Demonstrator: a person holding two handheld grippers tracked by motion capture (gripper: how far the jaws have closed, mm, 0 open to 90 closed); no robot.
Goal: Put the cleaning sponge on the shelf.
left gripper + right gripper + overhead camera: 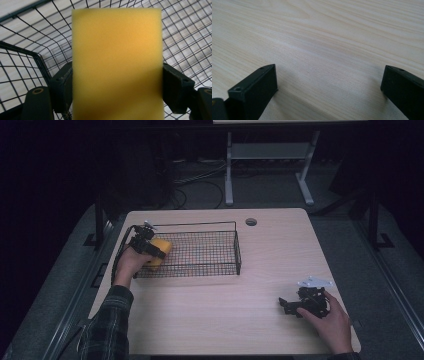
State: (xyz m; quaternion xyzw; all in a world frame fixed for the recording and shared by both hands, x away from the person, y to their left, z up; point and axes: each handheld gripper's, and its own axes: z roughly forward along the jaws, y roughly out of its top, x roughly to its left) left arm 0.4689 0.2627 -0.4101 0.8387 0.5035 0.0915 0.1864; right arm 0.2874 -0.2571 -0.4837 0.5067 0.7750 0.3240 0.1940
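The yellow sponge (117,62) is a thick rectangular block of foam, and by its look it should be very light, soft and easily squashed, with a matt, grippy surface that is unlikely to slip and nothing about it that could break. It is clamped across its two long sides in the left claw (156,251), whose pads press against the foam edges near one end, as the left gripper view shows; that seems a sound place to hold it, since the flat sides give the pads broad contact, though a hard squeeze would only dent the foam and a light one should be enough. The sponge sits at the left end of the black wire basket (200,270), just over or inside its left wall; whether it already rests on the mesh floor I cannot tell. Apart from the sponge, the basket holds nothing that I can see: its mesh floor lies bare to the right of the sponge, with the pale tabletop (215,315) showing through the grid. The right claw (286,306) lies well apart from the basket, toward its front right on the bare wood, with its jaws spread wide and nothing between them.
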